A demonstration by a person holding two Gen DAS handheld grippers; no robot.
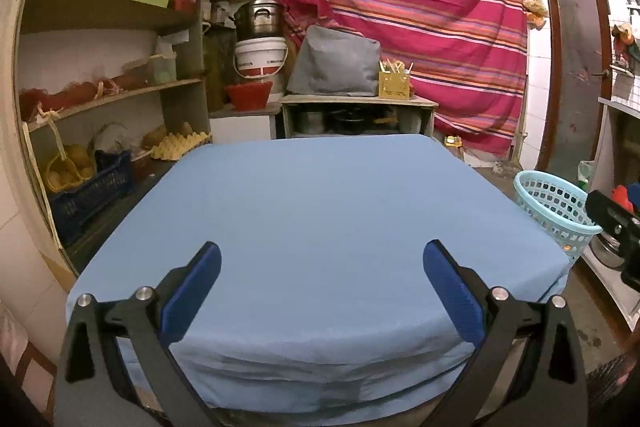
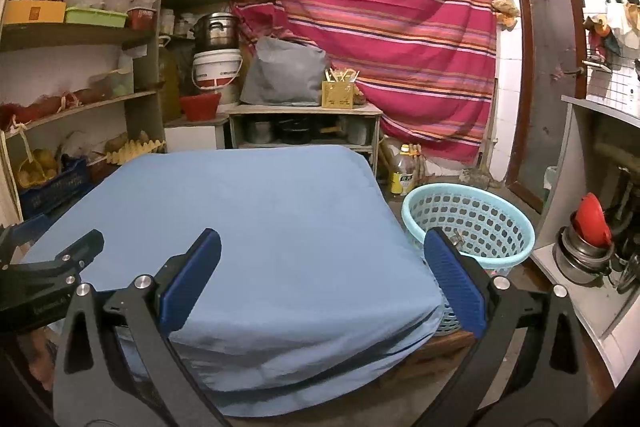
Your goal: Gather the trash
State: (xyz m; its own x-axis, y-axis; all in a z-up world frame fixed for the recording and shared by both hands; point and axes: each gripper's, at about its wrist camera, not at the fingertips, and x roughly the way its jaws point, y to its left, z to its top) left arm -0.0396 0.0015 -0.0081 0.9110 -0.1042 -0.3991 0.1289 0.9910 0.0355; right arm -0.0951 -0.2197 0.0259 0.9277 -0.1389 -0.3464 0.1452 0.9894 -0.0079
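Observation:
A table under a plain blue cloth fills the middle of both views, and I see no trash lying on the blue cloth. My left gripper hangs open over the near edge with nothing between its blue pads. My right gripper is also open and empty, near the table's front right corner. A light blue perforated basket stands on the floor to the right of the table, with something small and pale inside. The same basket shows at the right in the left wrist view.
Shelves crowded with boxes, baskets and egg trays line the left wall. A low cabinet with pots stands behind the table before a striped red curtain. A counter with stacked metal bowls runs along the right. A bottle stands on the floor.

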